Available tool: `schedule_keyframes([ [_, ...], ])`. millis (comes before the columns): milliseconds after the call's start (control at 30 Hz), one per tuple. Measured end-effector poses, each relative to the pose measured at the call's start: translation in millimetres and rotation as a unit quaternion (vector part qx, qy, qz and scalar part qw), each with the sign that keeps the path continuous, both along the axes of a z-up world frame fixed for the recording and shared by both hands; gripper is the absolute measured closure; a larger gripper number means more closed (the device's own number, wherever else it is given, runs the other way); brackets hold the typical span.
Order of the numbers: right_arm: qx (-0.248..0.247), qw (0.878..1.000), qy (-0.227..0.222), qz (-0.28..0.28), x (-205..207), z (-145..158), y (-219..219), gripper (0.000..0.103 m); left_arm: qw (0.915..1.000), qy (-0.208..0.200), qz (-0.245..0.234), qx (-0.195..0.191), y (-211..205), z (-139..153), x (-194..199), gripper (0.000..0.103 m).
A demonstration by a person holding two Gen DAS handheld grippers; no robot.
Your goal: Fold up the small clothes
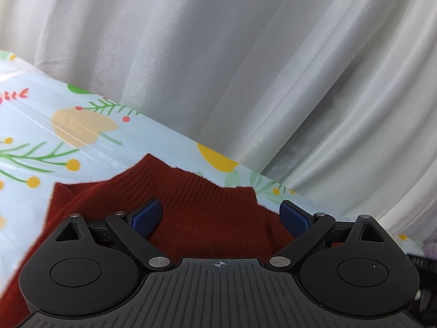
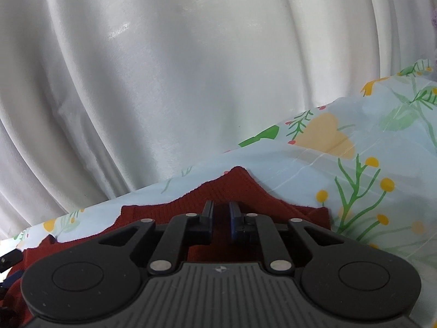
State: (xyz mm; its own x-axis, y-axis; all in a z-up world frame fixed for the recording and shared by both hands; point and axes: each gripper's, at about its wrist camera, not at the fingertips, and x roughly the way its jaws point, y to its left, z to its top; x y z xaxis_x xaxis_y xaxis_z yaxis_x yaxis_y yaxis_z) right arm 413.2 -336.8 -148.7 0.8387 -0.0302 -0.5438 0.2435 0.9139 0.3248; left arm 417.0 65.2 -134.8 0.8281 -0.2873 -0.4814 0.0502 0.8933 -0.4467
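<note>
A rust-red knit sweater point(image 1: 204, 191) with a ribbed edge lies on a pale blue floral tablecloth point(image 1: 54, 150). My left gripper point(image 1: 220, 206) hovers low over it, open, its blue pads wide apart and nothing between them. In the right wrist view the same sweater point(image 2: 240, 186) rises to a peaked fold just ahead of the fingers. My right gripper point(image 2: 220, 205) has its fingers drawn close together with a strip of red fabric showing in the narrow gap. The sweater's lower part is hidden under both gripper bodies.
A white pleated curtain point(image 1: 218, 54) hangs right behind the table's far edge and fills the background point(image 2: 164, 82). The floral tablecloth point(image 2: 368, 150) extends to the right of the sweater. A dark object point(image 2: 8, 259) pokes in at the left edge.
</note>
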Motion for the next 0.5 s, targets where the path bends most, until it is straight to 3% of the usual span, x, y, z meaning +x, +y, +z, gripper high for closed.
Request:
schedule_keyframes([
  [33,-0.004,1.0,0.001,-0.001,1.7,-0.8,1.9,0.093,0.9999,0.0,0.0,0.011,2.6,1.5,-3.8,0.015],
  [100,-0.027,1.0,0.006,-0.014,-0.2,1.7,4.9,0.091,0.9988,-0.002,0.009,0.048,8.2,6.7,-13.2,0.009],
  [167,-0.059,0.998,0.014,-0.033,-8.7,8.2,6.5,0.081,0.9923,0.013,0.051,0.112,16.0,12.4,-23.1,0.006],
  [233,-0.096,0.994,0.029,-0.032,-22.4,16.7,9.1,0.08,0.9883,0.035,0.073,0.13,32.0,18.9,-33.6,0.006],
  [300,-0.146,0.988,0.039,-0.026,-44.0,26.2,14.9,0.076,0.9784,0.052,0.094,0.176,44.0,25.4,-46.8,0.006],
  [367,-0.143,0.989,0.033,-0.004,-75.9,35.8,15.9,0.071,0.9709,0.06,0.102,0.208,54.8,32.2,-65.7,0.006],
  [433,-0.1,0.994,0.025,0.024,-110.0,42.0,14.5,0.059,0.9805,0.054,0.092,0.165,70.8,39.1,-92.9,0.005],
  [500,-0.067,0.997,0.027,0.037,-139.9,42.1,15.9,0.054,0.9903,0.064,0.088,0.087,84.8,41.7,-116.5,0.003],
])
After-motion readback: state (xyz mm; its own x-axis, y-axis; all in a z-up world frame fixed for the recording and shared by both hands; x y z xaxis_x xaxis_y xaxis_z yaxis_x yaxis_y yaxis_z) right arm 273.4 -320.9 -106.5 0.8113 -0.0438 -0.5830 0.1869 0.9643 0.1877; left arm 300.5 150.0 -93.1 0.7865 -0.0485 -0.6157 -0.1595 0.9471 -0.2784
